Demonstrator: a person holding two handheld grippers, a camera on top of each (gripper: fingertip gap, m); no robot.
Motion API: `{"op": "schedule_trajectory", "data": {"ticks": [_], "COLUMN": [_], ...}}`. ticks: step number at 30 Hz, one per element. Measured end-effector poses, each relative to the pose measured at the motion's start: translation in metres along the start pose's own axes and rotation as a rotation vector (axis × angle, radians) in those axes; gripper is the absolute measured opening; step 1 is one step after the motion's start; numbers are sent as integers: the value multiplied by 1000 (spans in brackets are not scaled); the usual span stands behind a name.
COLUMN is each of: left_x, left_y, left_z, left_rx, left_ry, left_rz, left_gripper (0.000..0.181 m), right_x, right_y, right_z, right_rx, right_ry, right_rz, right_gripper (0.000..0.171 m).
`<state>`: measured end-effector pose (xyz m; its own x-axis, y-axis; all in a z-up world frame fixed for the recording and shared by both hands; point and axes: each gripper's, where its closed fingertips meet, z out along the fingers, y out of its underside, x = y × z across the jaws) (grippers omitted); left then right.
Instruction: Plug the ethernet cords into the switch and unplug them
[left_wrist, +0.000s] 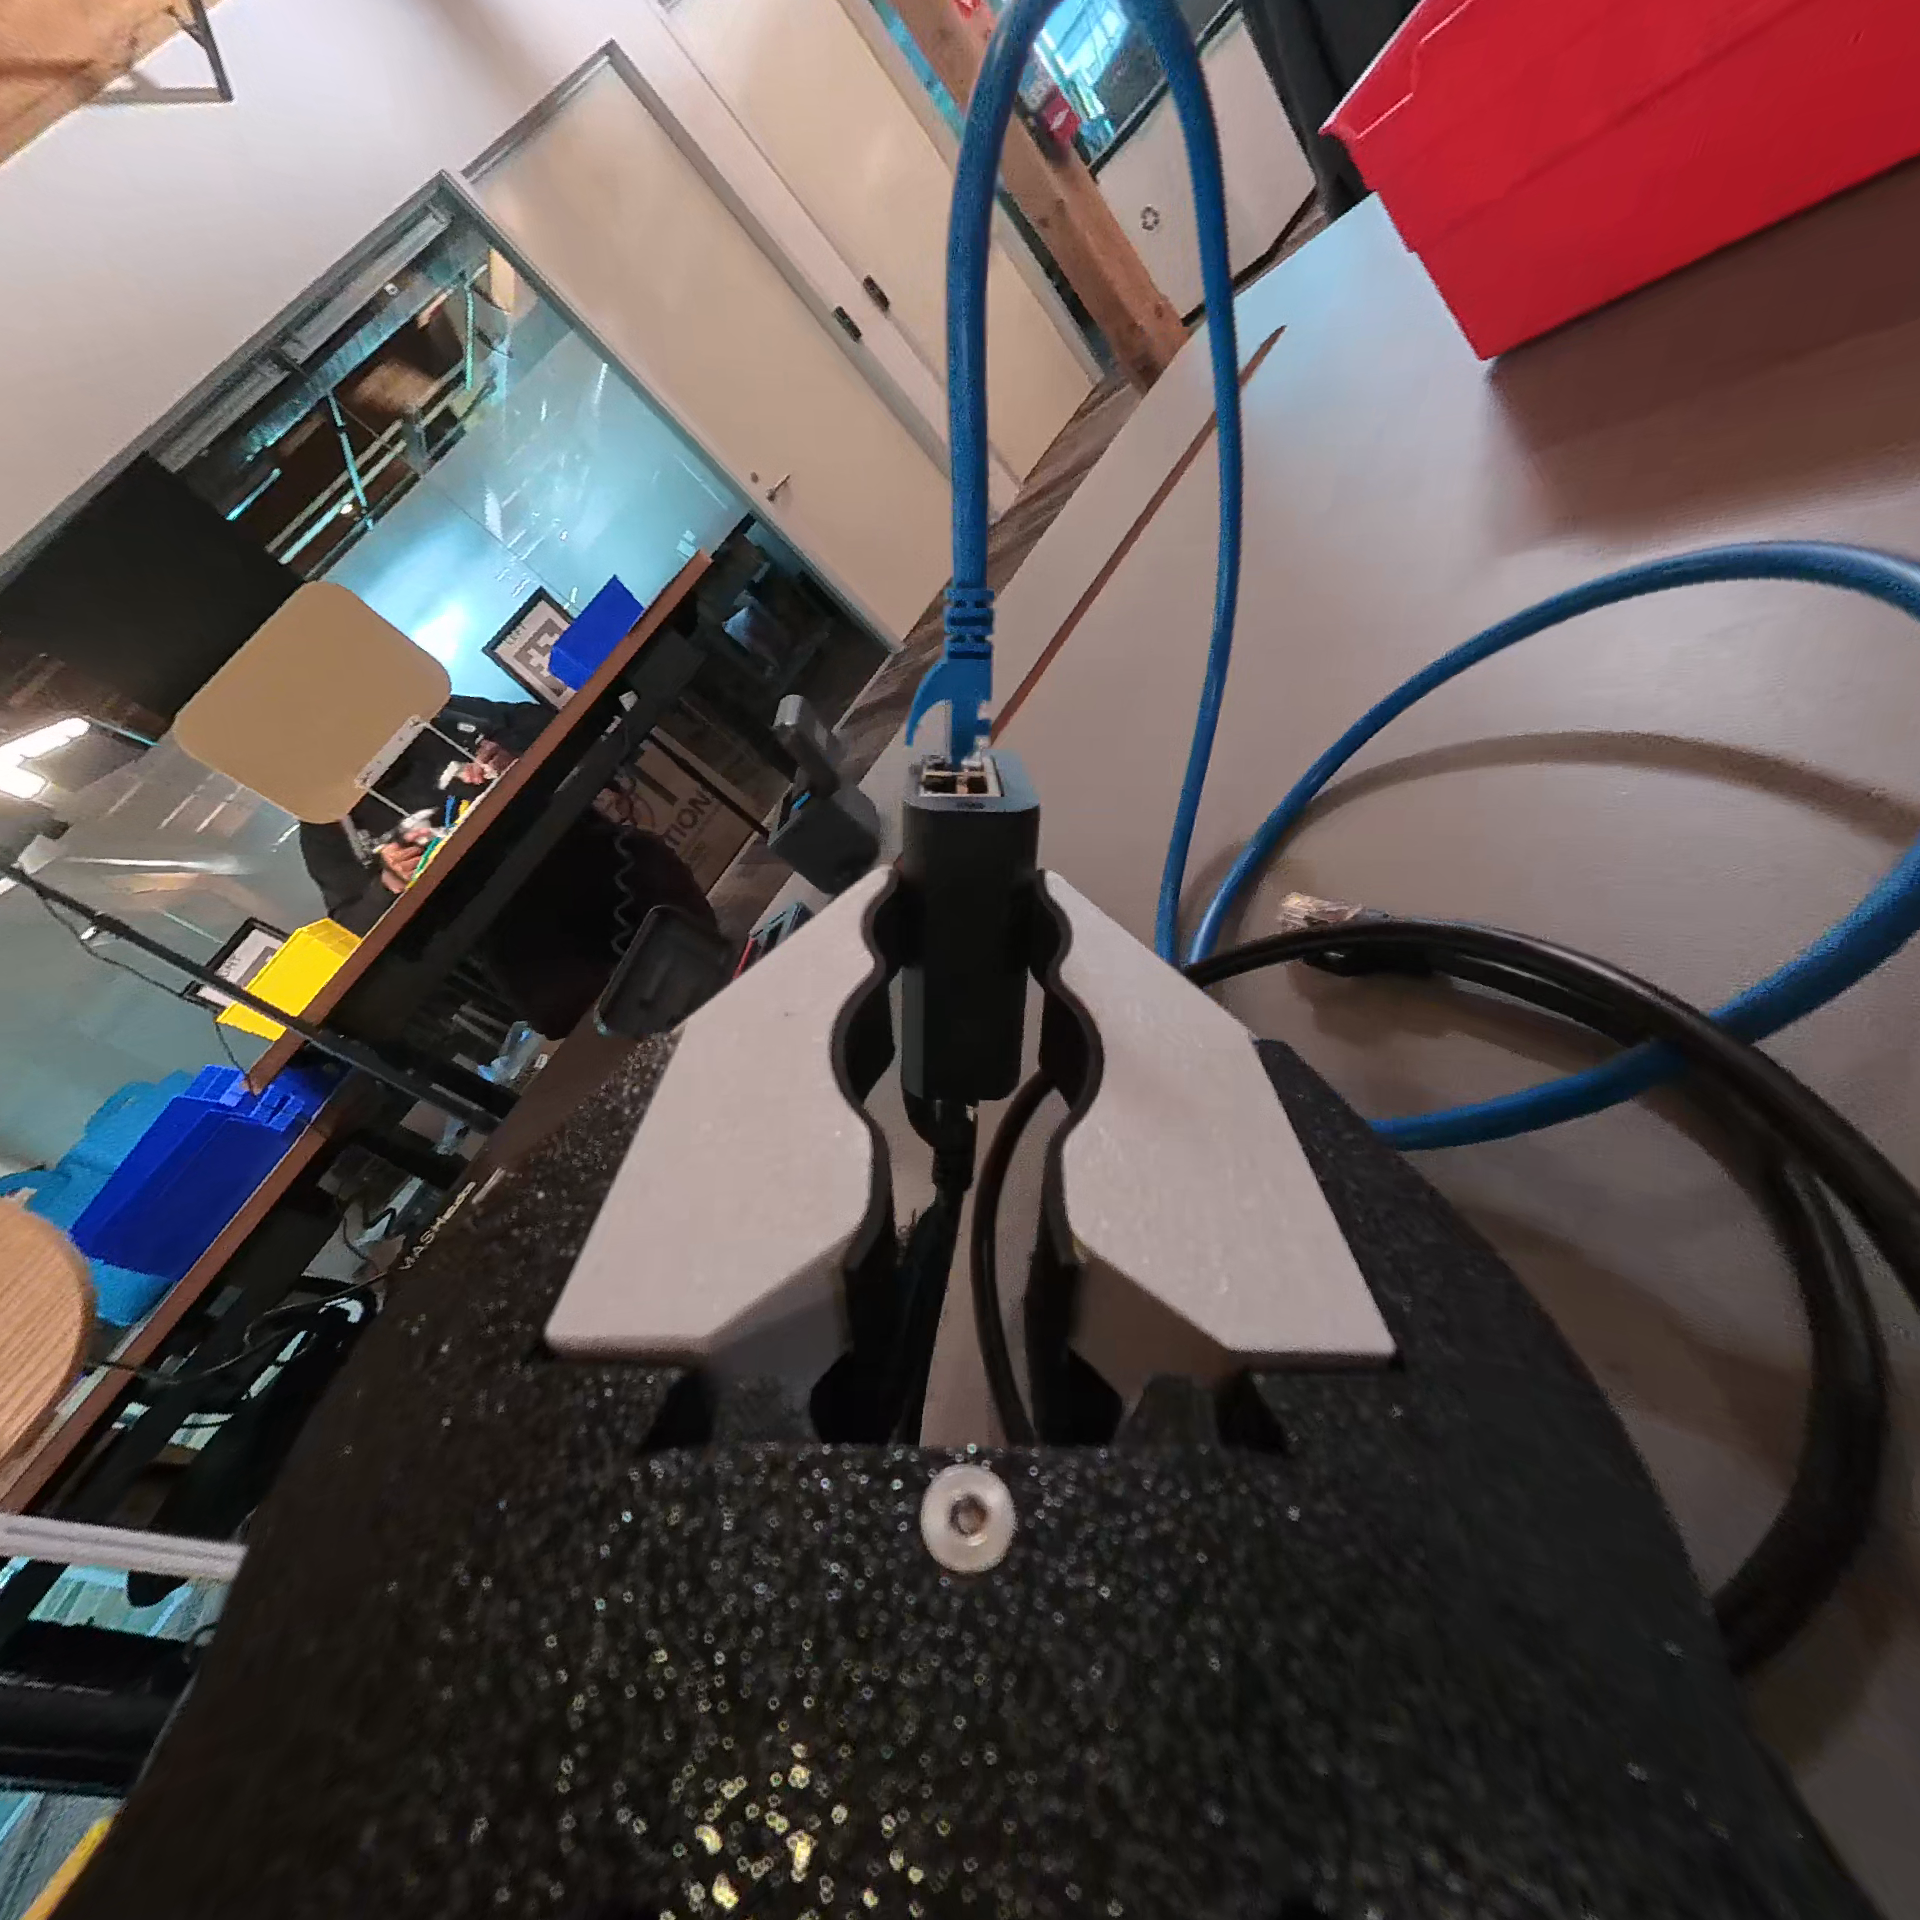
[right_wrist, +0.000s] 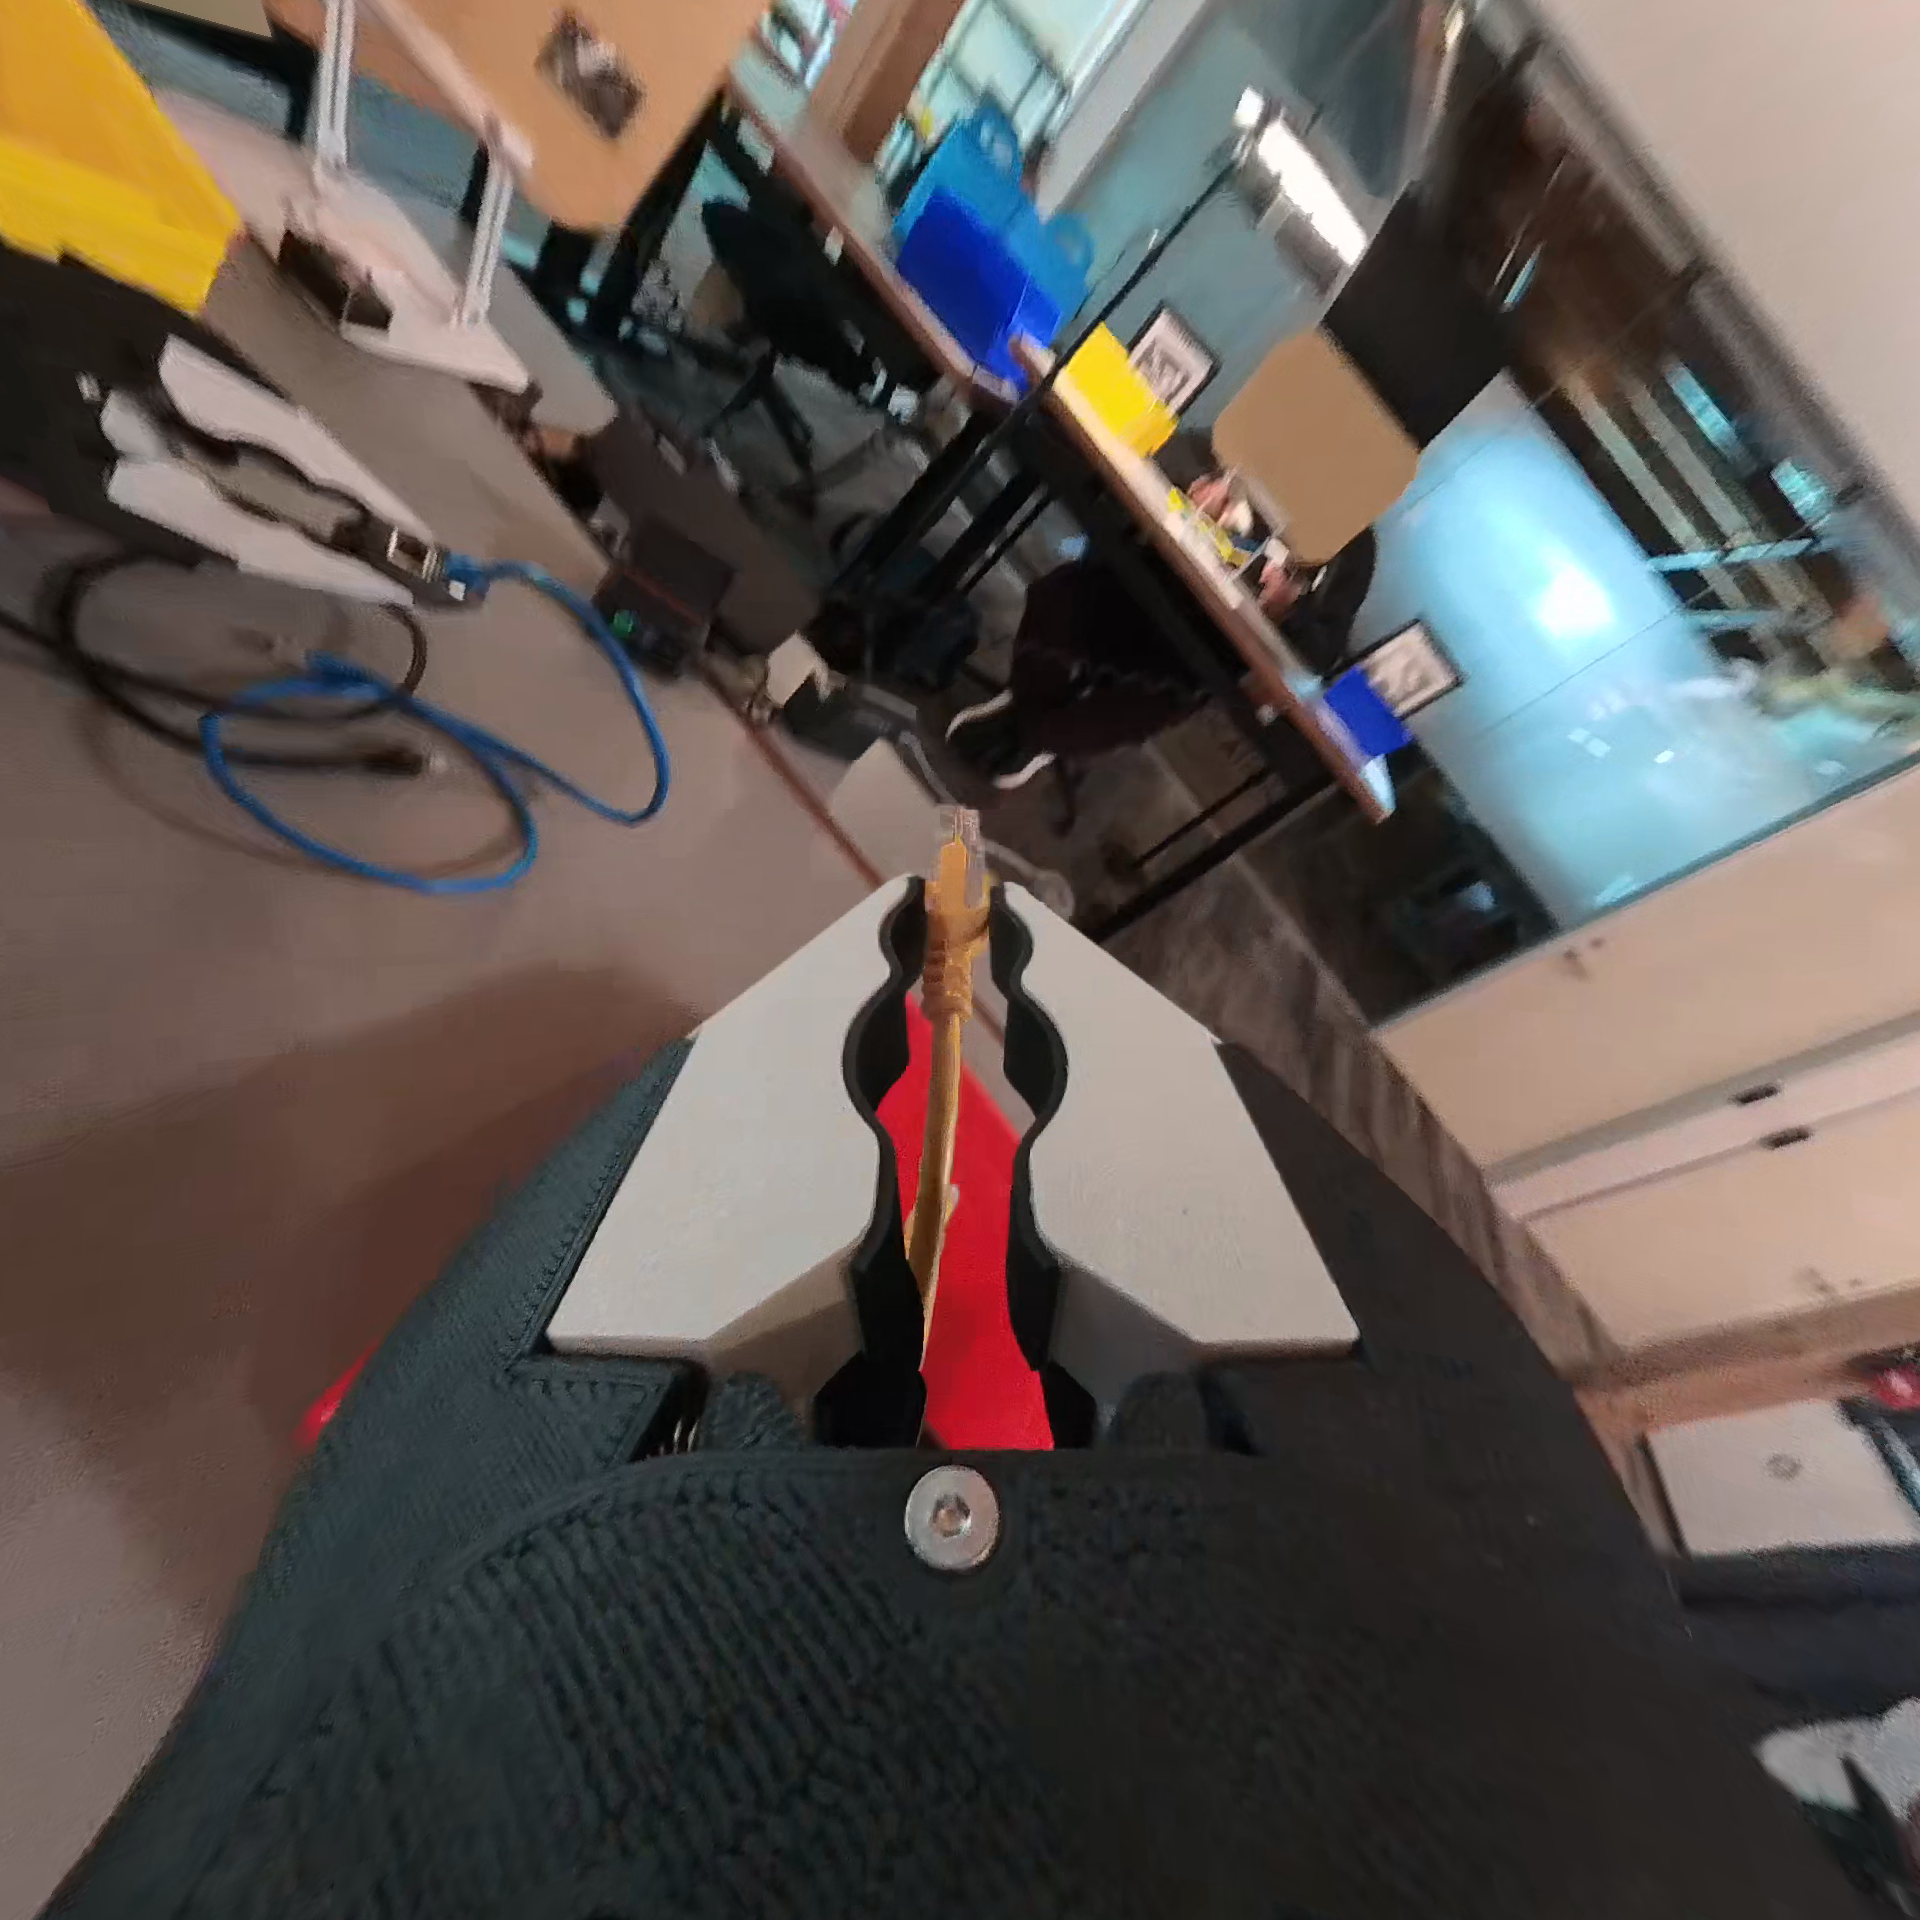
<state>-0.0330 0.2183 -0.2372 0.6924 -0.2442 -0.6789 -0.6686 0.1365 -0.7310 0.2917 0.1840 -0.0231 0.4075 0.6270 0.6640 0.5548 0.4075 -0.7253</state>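
Observation:
My left gripper (left_wrist: 966, 894) is shut on a small black switch (left_wrist: 968, 914) and holds it above the table with its ports facing away. A blue ethernet cord (left_wrist: 971, 416) is plugged into one port by its blue plug (left_wrist: 961, 686) and loops up, then down to the table. Its other clear plug (left_wrist: 1320, 914) lies loose on the table. My right gripper (right_wrist: 954, 894) is shut on an orange ethernet cord (right_wrist: 948, 1039), with the clear plug (right_wrist: 958, 831) sticking out past the fingertips. The left gripper and switch show far off in the right wrist view (right_wrist: 416, 561).
A red bin (left_wrist: 1662, 177) stands on the brown table (left_wrist: 1558, 623) at the back right; it also shows under the right gripper (right_wrist: 977, 1351). A black cable (left_wrist: 1662, 1091) coils on the table by the blue cord. A yellow bin (right_wrist: 94, 156) sits at far left. Other desks and a seated person lie beyond the table edge.

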Motion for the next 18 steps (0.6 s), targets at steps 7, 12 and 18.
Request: {"op": "schedule_trajectory", "data": {"ticks": [7, 12, 18], "left_x": [11, 24, 43], "left_y": [2, 4, 0], "left_z": [6, 8, 9], "left_rx": [-19, -52, -102], "left_ry": [58, 107, 151], "left_rz": [6, 46, 129], "left_gripper": [21, 21, 21], "right_x": [-55, -96, -91], "right_y": [119, 180, 106], "right_z": [34, 40, 79], "right_rx": [-340, -676, -564], "right_ry": [-134, -277, -104], "right_rz": [56, 9, -139], "right_gripper": [18, 59, 70]}}
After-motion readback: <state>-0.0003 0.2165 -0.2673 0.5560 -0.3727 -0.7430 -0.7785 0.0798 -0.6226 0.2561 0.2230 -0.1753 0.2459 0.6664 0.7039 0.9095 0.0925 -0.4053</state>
